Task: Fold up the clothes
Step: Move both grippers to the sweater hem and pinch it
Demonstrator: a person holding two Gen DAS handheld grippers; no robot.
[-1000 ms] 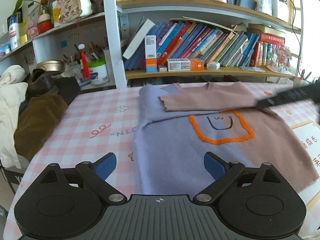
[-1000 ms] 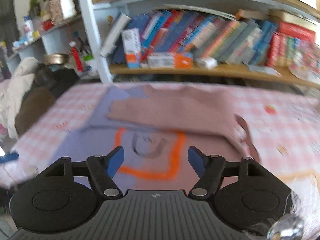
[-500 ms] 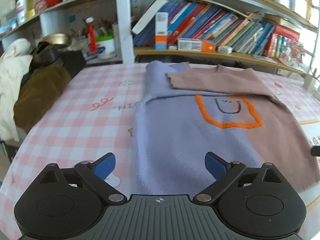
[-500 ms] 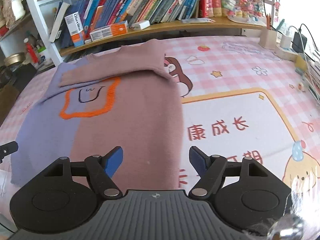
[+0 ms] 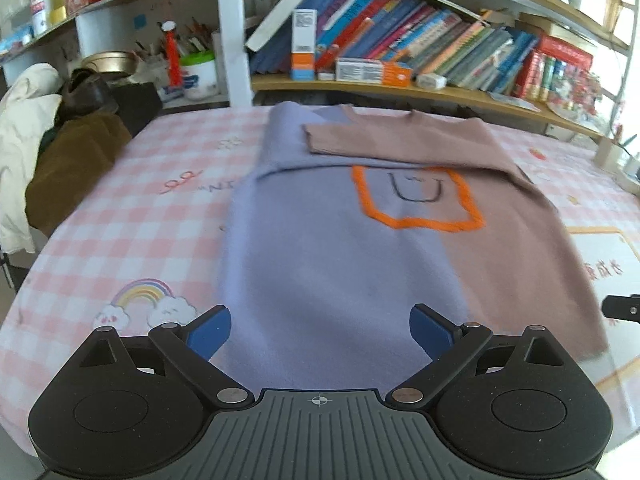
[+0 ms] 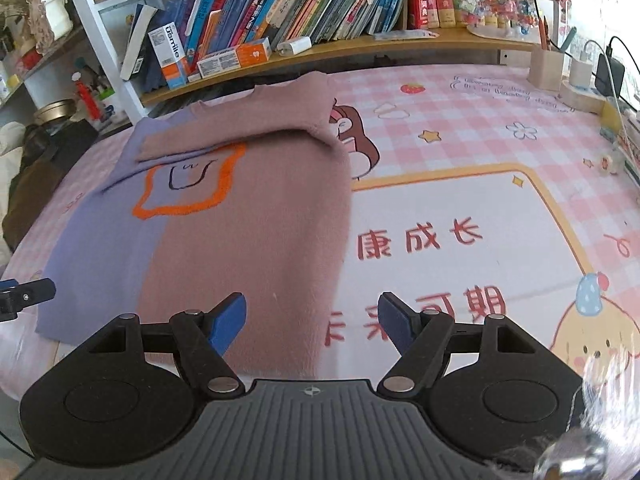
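A soft knitted sweater, half purple and half dusty pink, with an orange outline and a little smiley face on the front (image 5: 348, 248), lies flat on a table covered in a pink and white checked cloth with cartoon pictures (image 5: 132, 216). Its pink sleeve (image 5: 400, 142) is folded across the chest, near the neck. The purple side of the sweater is also turned in along its edge.

The left gripper with blue pads on black fingers (image 5: 320, 330) is above the bottom edge of the sweater, over the purple half. Its fingers are spread wide and hold nothing.

The right gripper with the same blue pads (image 6: 312, 322) is above the bottom edge too, over the pink half and the edge of the cloth. Its fingers are also spread wide and hold nothing. A small black part of the left gripper peeks in at the left side of the right wrist view.

Behind the table stands a wooden shelf full of colourful books (image 6: 304, 4). A brown and white pile of clothes (image 5: 60, 152) sits at the left end of the table
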